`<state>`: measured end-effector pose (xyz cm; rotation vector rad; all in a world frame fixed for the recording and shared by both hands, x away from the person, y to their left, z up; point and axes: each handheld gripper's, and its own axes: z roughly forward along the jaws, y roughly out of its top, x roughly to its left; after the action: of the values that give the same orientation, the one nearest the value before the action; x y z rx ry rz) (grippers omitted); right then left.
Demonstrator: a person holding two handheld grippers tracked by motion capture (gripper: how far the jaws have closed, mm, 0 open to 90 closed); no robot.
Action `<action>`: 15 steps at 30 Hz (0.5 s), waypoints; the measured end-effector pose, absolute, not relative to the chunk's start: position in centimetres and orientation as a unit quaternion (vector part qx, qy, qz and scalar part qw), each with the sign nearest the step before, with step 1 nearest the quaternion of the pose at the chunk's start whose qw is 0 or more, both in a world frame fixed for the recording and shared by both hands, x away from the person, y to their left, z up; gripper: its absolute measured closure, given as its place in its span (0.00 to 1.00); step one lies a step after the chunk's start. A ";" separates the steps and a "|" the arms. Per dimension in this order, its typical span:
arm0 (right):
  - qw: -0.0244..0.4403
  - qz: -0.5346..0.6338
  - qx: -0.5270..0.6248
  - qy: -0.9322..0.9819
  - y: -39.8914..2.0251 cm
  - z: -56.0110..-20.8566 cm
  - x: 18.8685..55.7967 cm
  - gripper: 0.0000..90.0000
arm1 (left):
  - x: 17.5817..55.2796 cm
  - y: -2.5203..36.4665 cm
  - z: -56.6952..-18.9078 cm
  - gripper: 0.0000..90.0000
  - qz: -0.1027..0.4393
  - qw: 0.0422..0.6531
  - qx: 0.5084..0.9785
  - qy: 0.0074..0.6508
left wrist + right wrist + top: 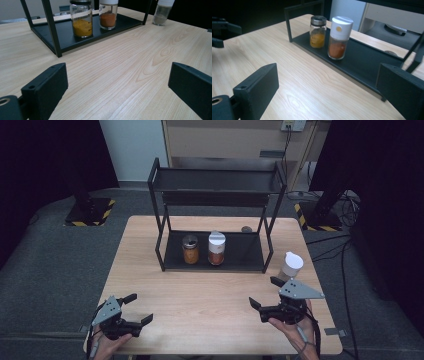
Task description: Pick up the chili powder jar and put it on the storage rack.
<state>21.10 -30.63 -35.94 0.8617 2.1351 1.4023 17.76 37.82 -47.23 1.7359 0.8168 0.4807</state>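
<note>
Spice jar [290, 265] with white cap stands on counter [210, 295], just right of the rack [215, 262], near right gripper [265, 292]. Right hand [295, 327] holds it low near the front right edge, fingers [255, 303] spread wide, nothing between. Left gripper [138, 309] low at front left, fingers apart and empty, aimed at the rack. Yellow-spice jar [190, 249] and red-spice jar [216, 248] sit on the rack's bottom shelf.
</note>
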 end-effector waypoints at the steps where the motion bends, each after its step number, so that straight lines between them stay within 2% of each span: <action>1: 0.224 0.506 0.313 0.772 -30.8 -36.1 20.9 0.05 | 17.8 37.8 -47.2 0.02 0.203 0.550 0.733 0.345; 15: 0.231 0.496 0.346 0.762 -33.0 -38.6 19.3 0.04 | 17.7 37.9 -47.3 0.02 0.204 0.555 0.730 0.342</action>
<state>19.26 -32.95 -38.65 0.9523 2.0936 1.3646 17.68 37.95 -47.30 1.7257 0.8077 0.4831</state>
